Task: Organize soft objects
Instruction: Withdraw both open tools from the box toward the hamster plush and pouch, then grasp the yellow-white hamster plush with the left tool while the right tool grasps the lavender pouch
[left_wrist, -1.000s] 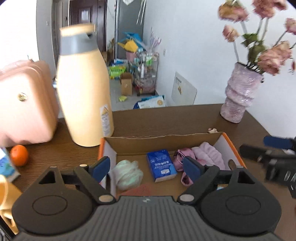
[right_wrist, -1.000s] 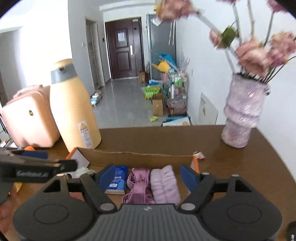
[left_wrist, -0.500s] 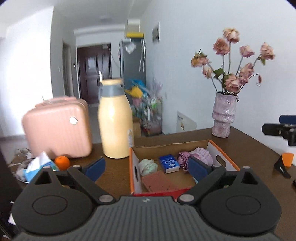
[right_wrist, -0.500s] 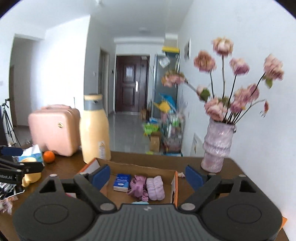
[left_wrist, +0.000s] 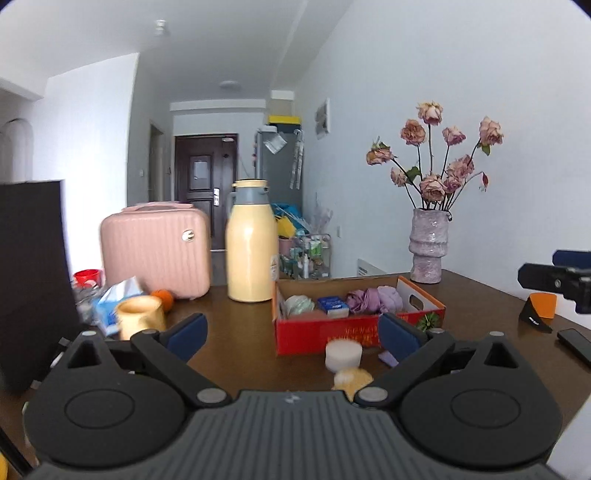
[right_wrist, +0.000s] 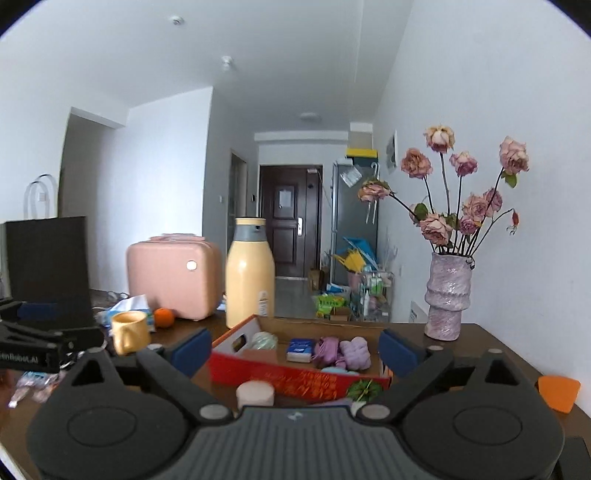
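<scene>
Both the left gripper (left_wrist: 291, 334) and right gripper (right_wrist: 293, 349) hang empty with fingers spread, and the white puff (left_wrist: 343, 355) lies on the table just before the red box (left_wrist: 332, 332), slightly nearer the left one.

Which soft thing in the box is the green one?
The pale green fluffy ball at the left end of the cardboard box. The blue tissue pack lies in the middle, and the purple scrunchies are bunched on the right.
</scene>
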